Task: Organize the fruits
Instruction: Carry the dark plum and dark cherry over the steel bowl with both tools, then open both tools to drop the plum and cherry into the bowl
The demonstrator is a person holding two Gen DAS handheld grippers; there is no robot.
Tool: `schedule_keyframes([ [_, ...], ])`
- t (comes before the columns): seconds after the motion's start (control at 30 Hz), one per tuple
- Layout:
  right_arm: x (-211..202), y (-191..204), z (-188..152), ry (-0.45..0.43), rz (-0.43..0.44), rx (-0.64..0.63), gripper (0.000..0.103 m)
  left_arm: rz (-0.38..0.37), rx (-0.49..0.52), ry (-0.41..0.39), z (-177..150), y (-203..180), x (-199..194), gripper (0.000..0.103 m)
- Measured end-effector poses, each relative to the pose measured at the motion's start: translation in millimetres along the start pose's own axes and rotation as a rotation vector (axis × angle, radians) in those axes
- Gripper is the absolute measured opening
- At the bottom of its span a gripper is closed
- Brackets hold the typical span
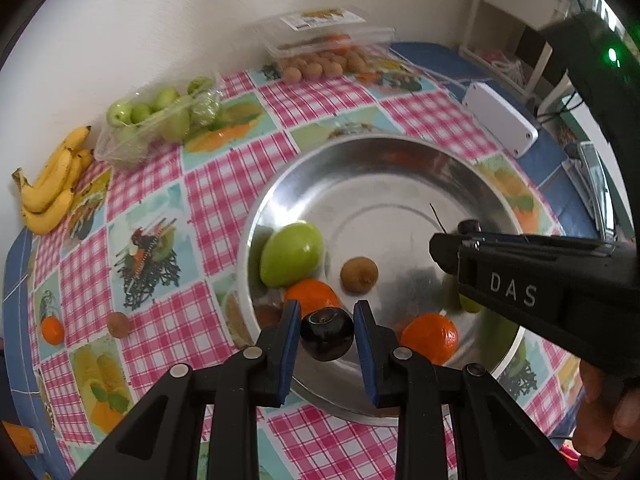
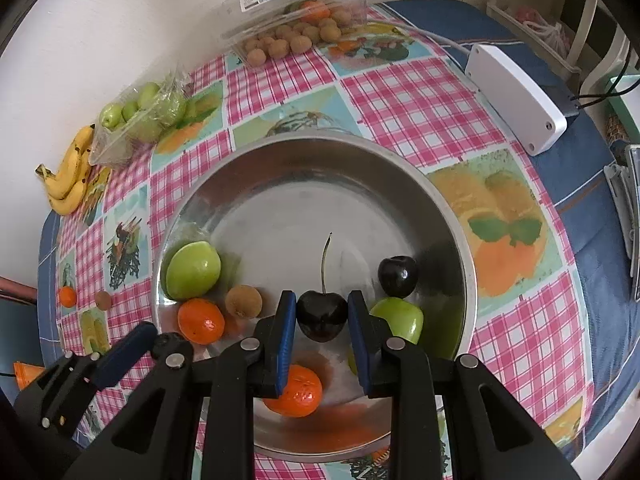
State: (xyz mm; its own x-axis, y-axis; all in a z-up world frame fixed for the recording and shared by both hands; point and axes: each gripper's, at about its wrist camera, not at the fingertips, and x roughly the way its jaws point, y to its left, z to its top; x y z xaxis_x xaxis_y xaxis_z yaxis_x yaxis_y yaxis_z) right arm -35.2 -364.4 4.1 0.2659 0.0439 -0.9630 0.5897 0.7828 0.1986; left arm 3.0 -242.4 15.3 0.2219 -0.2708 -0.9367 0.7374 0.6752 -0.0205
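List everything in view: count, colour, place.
bowl: one, steel, mid table
cherries: three, dark; one loose in bowl, one in each gripper
green fruits: two, in bowl
oranges: two, in bowl
brown fruits: one in bowl, one on table to its left
bananas: one bunch, yellow, far left
clear tub: one, holding green fruits, beside bananas
clear box: one, holding brown fruits, by wall
white box: one, right of bowl
left gripper: black, shut on cherry
right gripper: black, shut on stemmed cherry
hand: one, holding right gripper
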Motion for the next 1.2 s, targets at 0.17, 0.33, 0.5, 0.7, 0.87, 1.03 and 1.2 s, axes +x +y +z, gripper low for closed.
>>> schedule_keyframes([
  [0.17,4,0,-1,0.013,-0.003,-0.003,0.028,0.005,0.009,0.019,-2,-3,6,0.029],
  [0.33,7,1,-2,0.027,-0.006,-0.004,0.028,0.0,0.006,0.031,-2,-4,9,0.029],
  [0.5,4,0,-1,0.028,-0.01,-0.002,0.03,-0.011,0.0,0.042,-1,-4,9,0.031],
  [0.7,-3,3,2,0.003,-0.01,-0.003,0.044,-0.025,-0.003,0.031,0,-2,2,0.05],
  [0.87,-13,3,3,-0.029,-0.012,0.001,0.056,-0.037,-0.029,-0.003,3,7,-10,0.066],
  [1.03,-20,1,2,-0.045,-0.029,0.019,0.07,-0.021,-0.138,0.009,2,35,-8,0.076],
  [1.2,-14,-1,1,-0.015,-0.05,0.038,0.076,-0.053,-0.326,0.047,-9,77,-2,0.082],
])
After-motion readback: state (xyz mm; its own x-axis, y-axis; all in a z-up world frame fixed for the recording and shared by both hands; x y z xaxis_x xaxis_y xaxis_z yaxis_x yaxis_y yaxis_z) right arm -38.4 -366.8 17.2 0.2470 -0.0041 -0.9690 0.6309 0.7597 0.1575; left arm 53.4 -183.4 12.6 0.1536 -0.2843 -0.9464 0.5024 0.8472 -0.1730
